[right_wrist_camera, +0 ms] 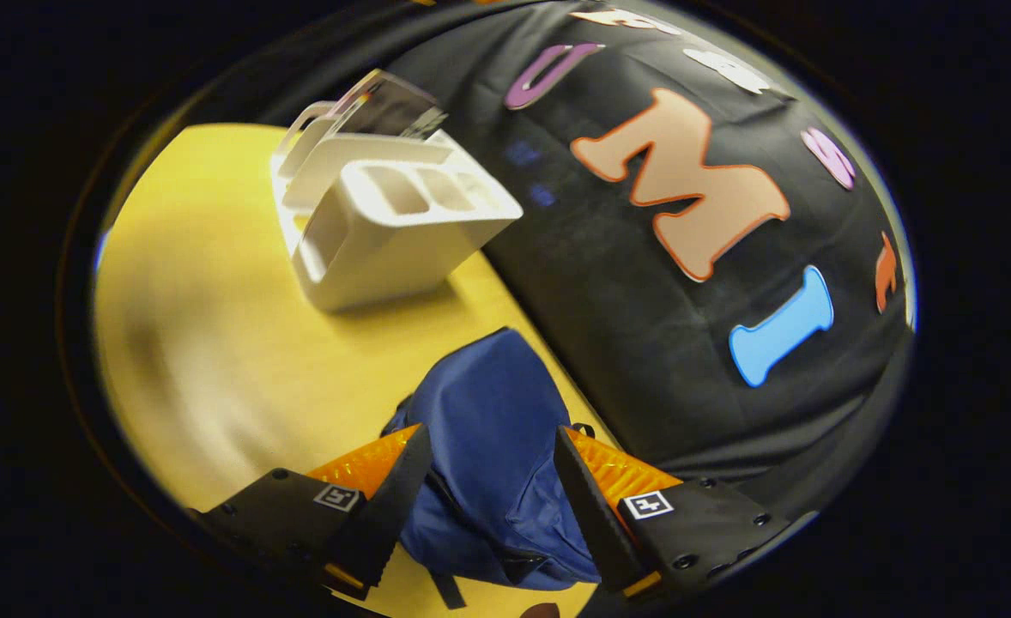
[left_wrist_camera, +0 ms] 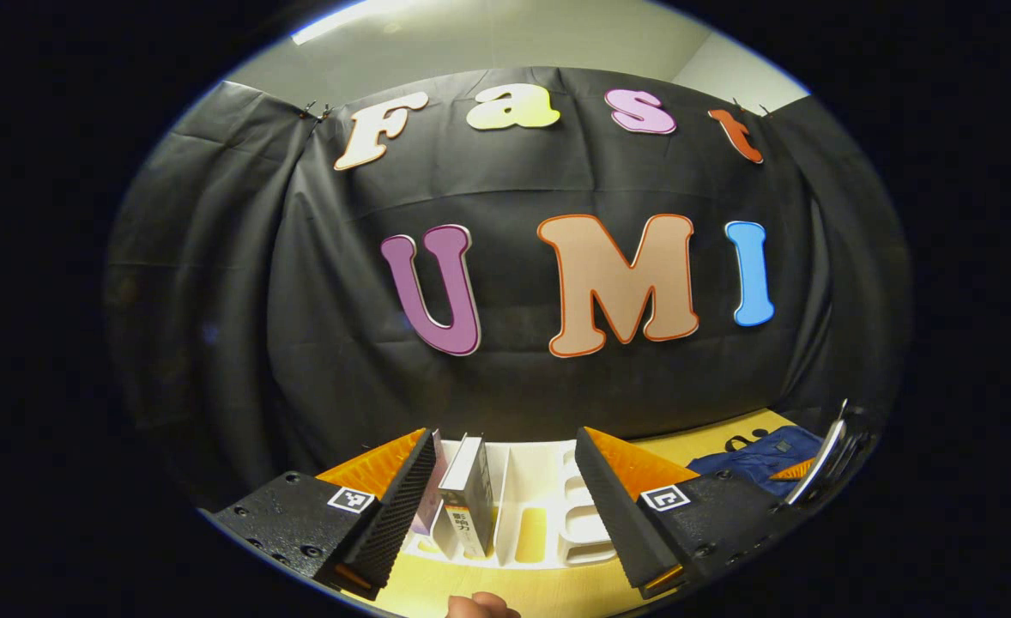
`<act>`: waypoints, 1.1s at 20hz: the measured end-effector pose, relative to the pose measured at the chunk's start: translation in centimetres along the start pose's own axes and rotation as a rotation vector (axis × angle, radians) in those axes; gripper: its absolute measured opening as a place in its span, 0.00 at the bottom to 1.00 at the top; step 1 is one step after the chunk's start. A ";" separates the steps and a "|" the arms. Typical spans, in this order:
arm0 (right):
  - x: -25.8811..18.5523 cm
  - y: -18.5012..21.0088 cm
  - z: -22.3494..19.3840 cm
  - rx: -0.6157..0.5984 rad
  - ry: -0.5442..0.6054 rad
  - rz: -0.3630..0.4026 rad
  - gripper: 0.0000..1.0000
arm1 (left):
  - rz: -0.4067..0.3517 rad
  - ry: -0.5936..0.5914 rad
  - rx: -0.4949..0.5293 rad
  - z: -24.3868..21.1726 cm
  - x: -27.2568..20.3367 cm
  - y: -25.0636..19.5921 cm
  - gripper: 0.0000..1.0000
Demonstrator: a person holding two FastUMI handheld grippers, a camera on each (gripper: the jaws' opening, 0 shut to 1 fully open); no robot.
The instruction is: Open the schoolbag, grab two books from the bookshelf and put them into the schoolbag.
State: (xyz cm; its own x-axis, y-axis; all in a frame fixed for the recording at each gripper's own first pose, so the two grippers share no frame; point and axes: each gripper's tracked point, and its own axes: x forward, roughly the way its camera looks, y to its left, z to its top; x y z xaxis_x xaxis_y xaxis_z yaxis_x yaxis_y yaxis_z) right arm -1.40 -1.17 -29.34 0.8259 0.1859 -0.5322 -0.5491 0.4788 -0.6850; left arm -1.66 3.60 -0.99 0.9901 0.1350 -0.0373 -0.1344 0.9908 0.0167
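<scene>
Left gripper view: your left gripper point(left_wrist_camera: 505, 506) has its jaws wide apart, holding nothing, aimed at the white bookshelf point(left_wrist_camera: 548, 506) on the yellow table point(left_wrist_camera: 471, 592). Two books point(left_wrist_camera: 469, 493) stand upright in the bookshelf's left slots; the schoolbag point(left_wrist_camera: 759, 459) lies to the bookshelf's right. Judgement: the books are stiff, probably light, with smooth covers; pinch across the top of a spine. Right gripper view: your right gripper point(right_wrist_camera: 493, 506) is spread open over the blue schoolbag, gripping nothing, with the bookshelf beyond it. The fabric looks soft and floppy; take the zipper pull, not loose cloth. I cannot locate the pull here.
</scene>
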 end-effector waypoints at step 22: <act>6.0 4.1 -6.8 -0.357 0.226 0.153 0.47 | 0.084 0.039 -0.019 -1.1 -1.1 2.9 0.98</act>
State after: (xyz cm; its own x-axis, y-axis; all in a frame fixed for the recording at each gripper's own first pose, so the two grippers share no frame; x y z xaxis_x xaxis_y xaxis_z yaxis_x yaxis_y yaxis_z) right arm 0.45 -3.91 -38.73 0.7050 0.0205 -0.7089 -0.7052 0.1270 -0.6976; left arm -3.19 6.32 -1.96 0.9730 0.2178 -0.0759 -0.2182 0.9759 0.0028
